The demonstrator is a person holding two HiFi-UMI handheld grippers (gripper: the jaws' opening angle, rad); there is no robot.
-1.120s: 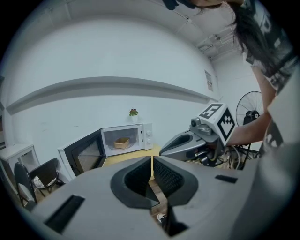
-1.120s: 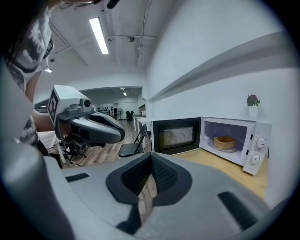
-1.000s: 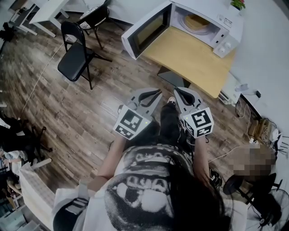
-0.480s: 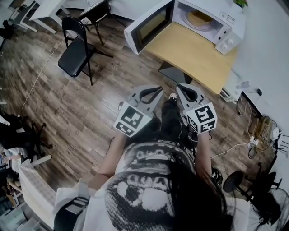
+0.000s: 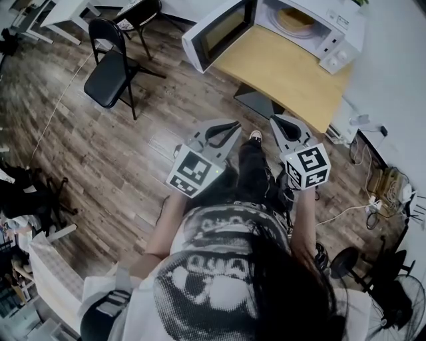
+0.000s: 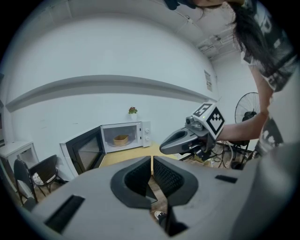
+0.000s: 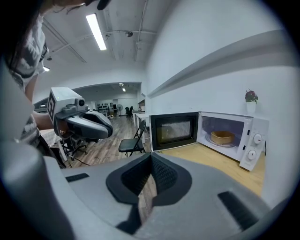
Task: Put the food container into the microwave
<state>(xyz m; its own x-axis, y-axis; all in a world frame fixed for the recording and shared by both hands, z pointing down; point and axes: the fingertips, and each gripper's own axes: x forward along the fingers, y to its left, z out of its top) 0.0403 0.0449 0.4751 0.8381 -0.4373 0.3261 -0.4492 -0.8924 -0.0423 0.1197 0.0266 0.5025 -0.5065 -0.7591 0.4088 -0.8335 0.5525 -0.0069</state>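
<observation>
You have a white boxy microwave (image 5: 335,34), a seemingly tan round food container (image 5: 297,20), a pale wooden bench (image 5: 286,78), a black folding chair (image 5: 106,80), brown plank flooring (image 5: 100,156).

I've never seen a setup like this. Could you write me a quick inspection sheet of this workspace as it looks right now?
Surface: wooden table, with only the microwave on it.
Job's things: microwave with its door open; container already inside.
Clutter: small plant on top of the microwave.
Grippers: left gripper and right gripper both have their jaws together, hold nothing and are held over the floor, short of the table.
Cables: tangle on the floor by the right wall.
Surroundings: wood floor, folding chair, standing fan.
</observation>
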